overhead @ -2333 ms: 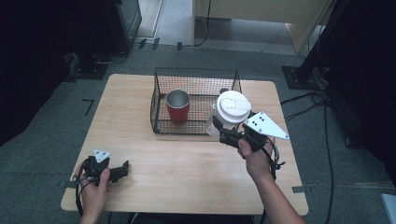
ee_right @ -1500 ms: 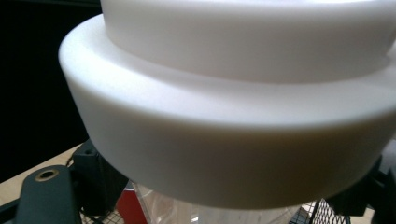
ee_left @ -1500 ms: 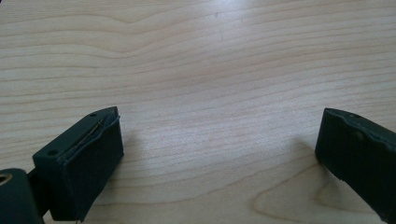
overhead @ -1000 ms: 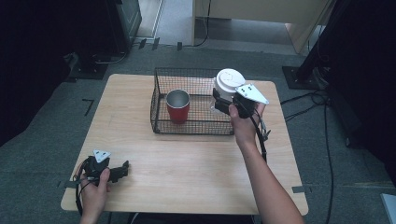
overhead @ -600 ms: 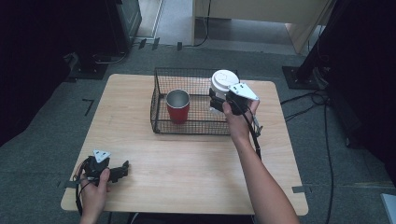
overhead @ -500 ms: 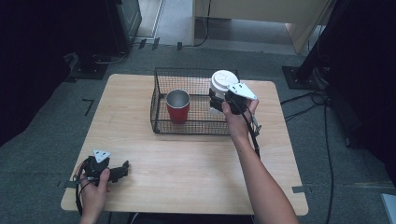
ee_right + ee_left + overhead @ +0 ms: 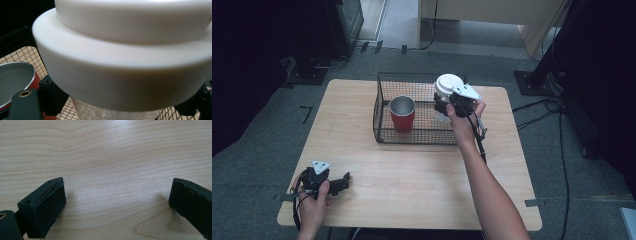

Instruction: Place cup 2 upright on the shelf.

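R gripper [image 7: 443, 106] clamped a clear white-lidded cup [image 7: 448, 84] over the wire basket [image 7: 384, 107], beside red cup [image 7: 402, 114]. L gripper [image 7: 343, 181] sat open, well apart from basket.

The right tool [image 7: 443, 106] has carried the white-lidded cup [image 7: 447, 90] from the table over into the wire basket [image 7: 384, 95].

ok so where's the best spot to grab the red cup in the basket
Probably by its rim. The red cup stands upright with its mouth open in the left half of the wire basket, whose walls block a side approach. Come straight down, one jaw inside the mouth and one outside, clear of the lidded cup that the right gripper holds.
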